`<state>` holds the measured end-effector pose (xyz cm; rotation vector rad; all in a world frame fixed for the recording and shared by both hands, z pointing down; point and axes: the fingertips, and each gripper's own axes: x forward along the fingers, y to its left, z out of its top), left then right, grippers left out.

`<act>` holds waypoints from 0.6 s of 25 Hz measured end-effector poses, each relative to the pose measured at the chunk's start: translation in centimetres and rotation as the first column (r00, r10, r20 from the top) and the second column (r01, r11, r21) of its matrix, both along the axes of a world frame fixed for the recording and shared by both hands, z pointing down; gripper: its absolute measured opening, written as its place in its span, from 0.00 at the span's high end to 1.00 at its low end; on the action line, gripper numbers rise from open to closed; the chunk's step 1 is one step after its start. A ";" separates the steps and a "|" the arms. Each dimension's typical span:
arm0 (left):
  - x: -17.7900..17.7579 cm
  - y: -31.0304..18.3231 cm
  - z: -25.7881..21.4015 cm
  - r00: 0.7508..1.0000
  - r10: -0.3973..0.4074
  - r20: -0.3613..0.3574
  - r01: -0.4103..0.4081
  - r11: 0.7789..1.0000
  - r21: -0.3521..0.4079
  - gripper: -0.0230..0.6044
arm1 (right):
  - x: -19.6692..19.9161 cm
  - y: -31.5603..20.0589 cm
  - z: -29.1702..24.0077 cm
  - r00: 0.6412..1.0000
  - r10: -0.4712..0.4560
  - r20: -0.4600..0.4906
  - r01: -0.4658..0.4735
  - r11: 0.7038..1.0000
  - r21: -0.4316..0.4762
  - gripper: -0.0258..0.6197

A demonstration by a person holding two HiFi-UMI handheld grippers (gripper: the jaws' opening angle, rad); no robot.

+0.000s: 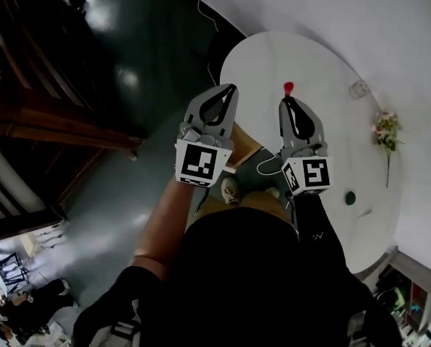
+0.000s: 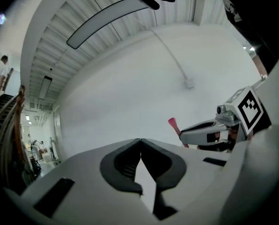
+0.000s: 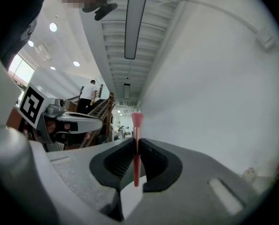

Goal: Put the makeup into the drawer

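So, both tools were held out level, side by side in front of the person, over the near part of a round white table.

The right gripper was the one doing something. Its jaws were pressed in on a thin pink makeup brush, with only the width of the handle keeping the dark pads apart. The brush stood upright in the pinch. Its flared pink head poked out above the jaw tips and the rest of the handle ran down between the pads. From the head view the brush head showed as a small red dot just past the tips, over the white tabletop. So the makeup was up in the air in that grip, not lying on anything.

The left gripper was pressed together, tip to tip, with nothing between the pads. It wasn't touching the brush or the other tool, just sitting near it on the person's left. Its own view caught the right one off to the side with the brush sticking out.

Further back on the table were a small clear glass thing, a little bunch of flowers and a small dark round thing, all well apart from both tools.
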<state>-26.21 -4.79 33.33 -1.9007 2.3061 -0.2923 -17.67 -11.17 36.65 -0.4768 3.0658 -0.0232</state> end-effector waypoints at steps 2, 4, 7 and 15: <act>-1.6 1.6 0.2 0.999 -0.035 -0.007 0.035 0.999 -0.003 0.95 | -1.8 1.2 0.4 0.999 -0.033 -0.003 0.033 0.999 0.001 0.88; -2.8 2.7 0.3 0.999 -0.045 0.002 0.045 0.999 -0.006 0.95 | -3.3 2.1 0.7 0.998 -0.057 -0.002 0.057 0.998 0.000 0.88; -3.7 3.8 0.4 0.998 -0.027 0.059 0.028 0.999 -0.024 0.95 | -5.7 3.8 2.0 0.990 -0.144 -0.008 0.143 0.990 -0.017 0.88; -5.0 5.7 2.4 0.998 -0.016 0.054 0.020 0.997 -0.068 0.95 | -10.2 7.2 13.6 0.919 -0.266 -0.291 0.229 0.961 -0.154 0.88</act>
